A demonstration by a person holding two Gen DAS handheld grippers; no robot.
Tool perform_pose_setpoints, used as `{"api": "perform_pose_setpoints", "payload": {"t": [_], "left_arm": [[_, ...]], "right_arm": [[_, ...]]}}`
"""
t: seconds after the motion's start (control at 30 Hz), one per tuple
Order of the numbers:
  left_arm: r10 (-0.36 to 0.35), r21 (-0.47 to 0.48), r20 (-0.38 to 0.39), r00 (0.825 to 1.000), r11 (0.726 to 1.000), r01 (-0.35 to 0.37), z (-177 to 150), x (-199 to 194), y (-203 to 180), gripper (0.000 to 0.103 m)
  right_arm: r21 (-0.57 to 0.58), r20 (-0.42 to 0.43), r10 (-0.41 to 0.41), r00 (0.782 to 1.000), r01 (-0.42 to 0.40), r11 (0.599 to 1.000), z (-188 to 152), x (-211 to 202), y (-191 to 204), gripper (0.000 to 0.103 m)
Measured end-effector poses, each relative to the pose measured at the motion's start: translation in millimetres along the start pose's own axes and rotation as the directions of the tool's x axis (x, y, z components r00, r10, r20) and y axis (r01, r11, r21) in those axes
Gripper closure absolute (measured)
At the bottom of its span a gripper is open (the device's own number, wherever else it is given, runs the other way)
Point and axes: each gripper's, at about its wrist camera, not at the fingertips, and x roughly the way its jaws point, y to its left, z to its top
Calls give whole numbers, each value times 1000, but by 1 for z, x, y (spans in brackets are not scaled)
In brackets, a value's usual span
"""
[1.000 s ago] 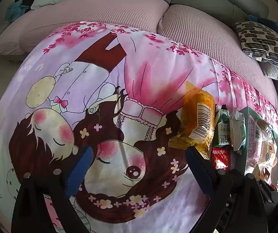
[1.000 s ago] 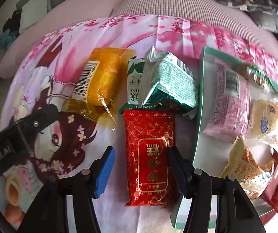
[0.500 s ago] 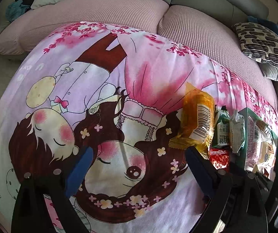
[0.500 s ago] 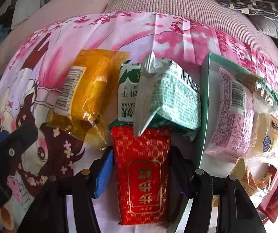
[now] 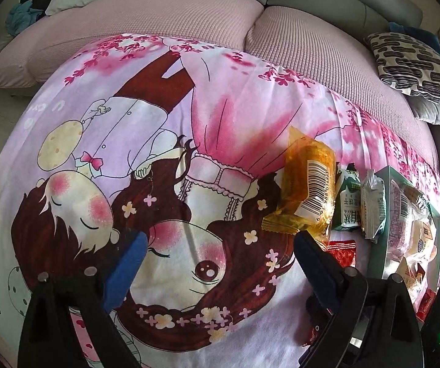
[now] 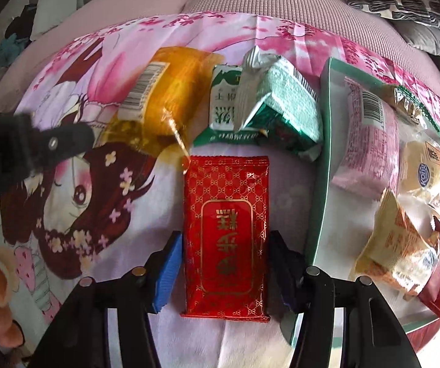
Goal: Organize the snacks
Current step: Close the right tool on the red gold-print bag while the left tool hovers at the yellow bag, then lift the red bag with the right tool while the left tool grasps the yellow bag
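A red snack packet (image 6: 226,233) with gold characters lies flat on the cartoon-print cloth. My right gripper (image 6: 224,260) straddles its near half, jaws open, one finger on each side, close to its edges. Beyond it lie an orange packet (image 6: 164,101), a white-green packet (image 6: 223,104) and a green foil packet (image 6: 278,113). A green-rimmed tray (image 6: 321,165) at the right holds several snacks. My left gripper (image 5: 220,260) is open and empty over the cloth, left of the orange packet (image 5: 309,190).
A pink sofa cushion (image 5: 164,24) runs along the far edge of the cloth. A patterned pillow (image 5: 416,64) lies at the back right. The left gripper's body shows at the left of the right wrist view (image 6: 29,150).
My right gripper has moved forward and down around the red packet, which now sits between its fingers. The left gripper has barely moved.
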Motion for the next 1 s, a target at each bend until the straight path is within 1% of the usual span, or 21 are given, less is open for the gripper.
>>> {"api": "perform_pose_setpoints", "payload": {"t": [0.1, 0.2, 0.3, 0.43, 0.53, 0.7, 0.8, 0.87, 0.93, 1.0], "left_arm": [[0, 7, 2, 1000, 1000, -1, 0, -1, -2, 7], [1, 12, 2, 1000, 1000, -1, 0, -1, -4, 7], [1, 19, 3, 1000, 1000, -1, 0, -1, -7, 7], [-11, 28, 9, 1000, 1000, 11, 1, -3, -12, 7], [-19, 43, 17, 1000, 999, 18, 1, -4, -20, 7], [-38, 71, 40, 998, 997, 35, 6, -2, -37, 7], [-50, 100, 48, 998, 994, 45, 9, 4, -52, 8], [-58, 123, 55, 997, 991, 51, 11, 8, -61, 8], [-63, 142, 62, 996, 988, 54, 14, 13, -70, 12], [-64, 160, 65, 996, 986, 53, 16, 19, -77, 26]], "right_arm": [[-4, 15, -14, 1000, 14, 1000, -9, -3, 0, 53], [28, 24, 11, 1000, -12, 1000, -12, -5, -7, 55], [48, 37, 38, 999, -40, 998, -15, -12, -16, 55], [70, 75, 64, 995, -70, 995, -19, -30, -26, 55], [88, 106, 64, 992, -73, 993, -17, -44, -38, 55], [133, 172, 69, 983, -93, 987, -28, -76, -54, 55], [160, 210, 49, 976, -84, 984, -27, -88, -73, 55], [192, 225, 30, 974, -75, 978, -23, -89, -84, 55], [229, 232, 17, 972, -72, 971, -22, -90, -98, 55], [259, 237, 6, 971, -69, 963, -21, -90, -112, 55]]}}
